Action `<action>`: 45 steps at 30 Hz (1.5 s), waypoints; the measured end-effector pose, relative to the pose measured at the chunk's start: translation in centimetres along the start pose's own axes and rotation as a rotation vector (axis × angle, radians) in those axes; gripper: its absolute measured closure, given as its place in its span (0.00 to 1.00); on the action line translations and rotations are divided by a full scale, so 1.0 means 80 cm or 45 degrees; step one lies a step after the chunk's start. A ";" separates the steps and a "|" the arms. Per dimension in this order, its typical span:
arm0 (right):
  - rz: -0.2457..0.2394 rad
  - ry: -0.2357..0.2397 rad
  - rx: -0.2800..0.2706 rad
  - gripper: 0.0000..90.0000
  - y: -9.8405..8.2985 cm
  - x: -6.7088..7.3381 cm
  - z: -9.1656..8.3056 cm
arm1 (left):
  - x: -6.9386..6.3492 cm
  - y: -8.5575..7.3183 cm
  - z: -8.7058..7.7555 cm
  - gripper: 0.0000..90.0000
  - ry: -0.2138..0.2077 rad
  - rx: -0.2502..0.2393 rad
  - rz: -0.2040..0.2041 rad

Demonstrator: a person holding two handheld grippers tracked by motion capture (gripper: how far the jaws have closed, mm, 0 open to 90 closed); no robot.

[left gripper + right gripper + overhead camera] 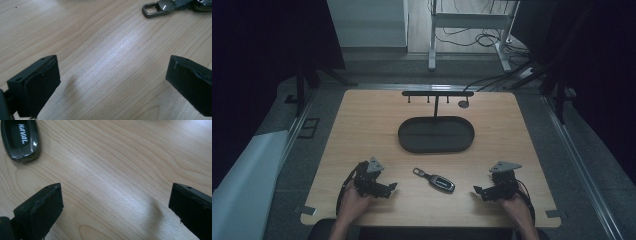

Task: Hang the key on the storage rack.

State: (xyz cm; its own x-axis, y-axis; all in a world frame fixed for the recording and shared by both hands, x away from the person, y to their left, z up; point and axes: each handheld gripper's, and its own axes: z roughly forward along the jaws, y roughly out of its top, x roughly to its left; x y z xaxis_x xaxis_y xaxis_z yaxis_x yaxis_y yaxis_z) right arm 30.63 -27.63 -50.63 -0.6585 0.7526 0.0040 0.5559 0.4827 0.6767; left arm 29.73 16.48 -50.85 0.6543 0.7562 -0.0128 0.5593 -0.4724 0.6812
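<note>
A dark car key fob with a metal loop lies on the wooden table near the front, between my two grippers. My left gripper rests to its left, open, jaws pointing right toward the key. In the left gripper view the key's loop lies ahead at the upper right, and the left gripper holds nothing. My right gripper sits to the key's right, open and empty. In the right gripper view the fob, marked HAVAL, lies at the upper left beyond the right gripper.
A black oval tray sits in the table's middle. Behind it stands a black T-shaped rack with small hooks. Floor rails, cables and desk legs lie beyond the table's far edge.
</note>
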 end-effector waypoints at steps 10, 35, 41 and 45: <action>-0.027 0.034 -0.010 0.00 0.006 0.007 0.004 | 0.001 -0.001 -0.001 0.00 0.009 0.003 0.005; -0.034 0.115 0.095 0.00 0.033 0.022 0.012 | 0.001 -0.001 -0.001 0.00 0.012 0.004 0.014; -0.064 0.116 0.139 0.00 0.041 0.030 0.016 | 0.001 -0.001 -0.001 0.00 0.011 0.006 0.016; -0.111 0.145 0.194 0.02 0.050 0.037 0.021 | 0.001 -0.001 -0.001 0.00 0.012 0.005 0.016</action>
State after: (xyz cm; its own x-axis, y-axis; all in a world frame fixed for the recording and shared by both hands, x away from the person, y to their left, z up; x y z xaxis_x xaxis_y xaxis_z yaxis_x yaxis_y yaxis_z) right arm 31.76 -22.74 -49.17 -0.7558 0.6537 0.0392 0.5589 0.6127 0.5588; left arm 29.69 16.60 -50.85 0.6566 0.7542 0.0028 0.5530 -0.4839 0.6782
